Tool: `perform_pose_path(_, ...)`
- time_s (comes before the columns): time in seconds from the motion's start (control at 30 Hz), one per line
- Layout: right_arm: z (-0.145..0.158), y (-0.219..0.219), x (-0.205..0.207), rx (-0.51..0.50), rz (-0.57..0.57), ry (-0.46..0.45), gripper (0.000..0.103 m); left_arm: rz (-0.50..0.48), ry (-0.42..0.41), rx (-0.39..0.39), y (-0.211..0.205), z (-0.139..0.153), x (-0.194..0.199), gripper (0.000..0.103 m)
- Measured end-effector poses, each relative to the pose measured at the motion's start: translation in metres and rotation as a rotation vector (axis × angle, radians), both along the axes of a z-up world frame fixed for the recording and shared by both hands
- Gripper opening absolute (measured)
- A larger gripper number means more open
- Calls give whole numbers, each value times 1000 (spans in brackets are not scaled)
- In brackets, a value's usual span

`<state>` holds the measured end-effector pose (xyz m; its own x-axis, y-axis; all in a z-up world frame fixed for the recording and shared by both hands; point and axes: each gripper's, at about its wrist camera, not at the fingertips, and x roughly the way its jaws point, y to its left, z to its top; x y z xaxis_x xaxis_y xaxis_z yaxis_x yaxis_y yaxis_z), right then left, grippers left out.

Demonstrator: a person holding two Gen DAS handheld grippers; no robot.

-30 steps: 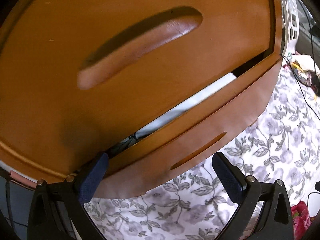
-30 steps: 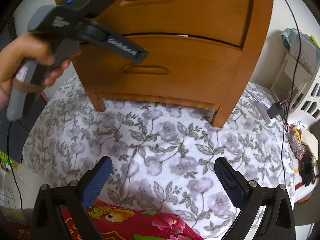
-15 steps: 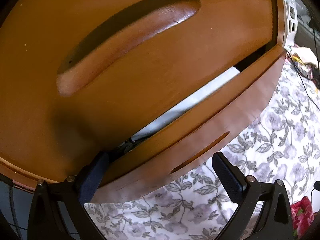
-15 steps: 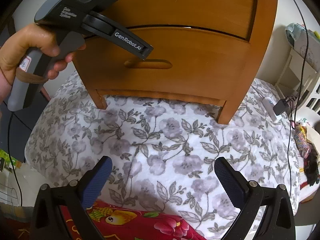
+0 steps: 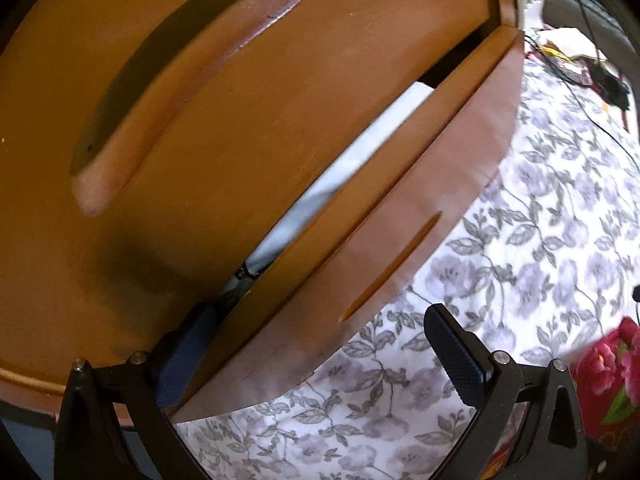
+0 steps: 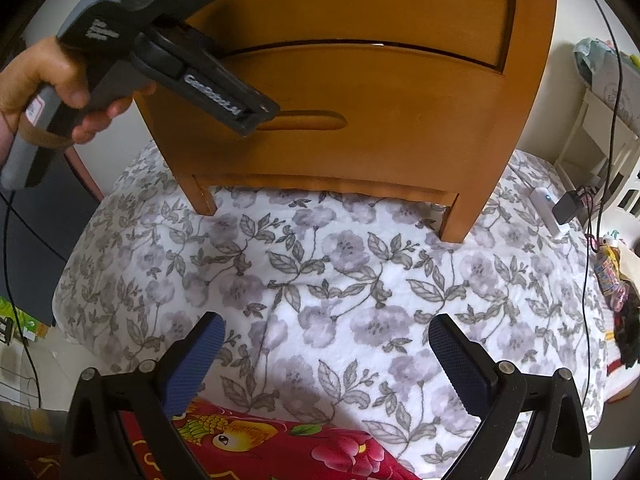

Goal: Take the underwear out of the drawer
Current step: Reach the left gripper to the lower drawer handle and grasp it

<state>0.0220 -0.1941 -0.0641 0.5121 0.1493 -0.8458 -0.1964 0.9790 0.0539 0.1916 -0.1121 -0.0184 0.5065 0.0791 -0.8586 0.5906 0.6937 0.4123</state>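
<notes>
**Left finger slips into the drawer gap**

Since a second ago the left gripper (image 5: 316, 344) has pushed closer to the wooden cabinet (image 6: 360, 80), and its left-hand finger (image 5: 182, 364) now sits in the slit behind the front of the lower drawer (image 5: 404, 240), where earlier it stood just short of that edge. Its jaws stand wide, straddling the drawer front, with the other finger out over the floral bedspread (image 5: 540, 248). Pale folded fabric (image 5: 360, 160) shows in the opening just beyond the inserted finger; whether it is the underwear cannot be told. From the right wrist view, a hand (image 6: 52, 88) holds the left tool against the cabinet. The right gripper (image 6: 326, 354) hangs wide and empty above the bedspread, well apart from the drawer.
</notes>
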Motion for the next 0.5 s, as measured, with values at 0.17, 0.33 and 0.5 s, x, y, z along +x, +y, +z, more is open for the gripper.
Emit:
perform_pose_path(0.17, -2, 0, 1, 0, -7, 7, 103, -37, 73, -87, 10, 11, 5, 103)
perform_pose_path(0.33, -4, 2, 1, 1, -4, 12, 103, -61, 112, -117, 13, 14, 7, 103)
perform_pose_path(0.5, -5, 2, 1, 3, -6, 15, 103, -68, 147, -148, 16, 17, 9, 103)
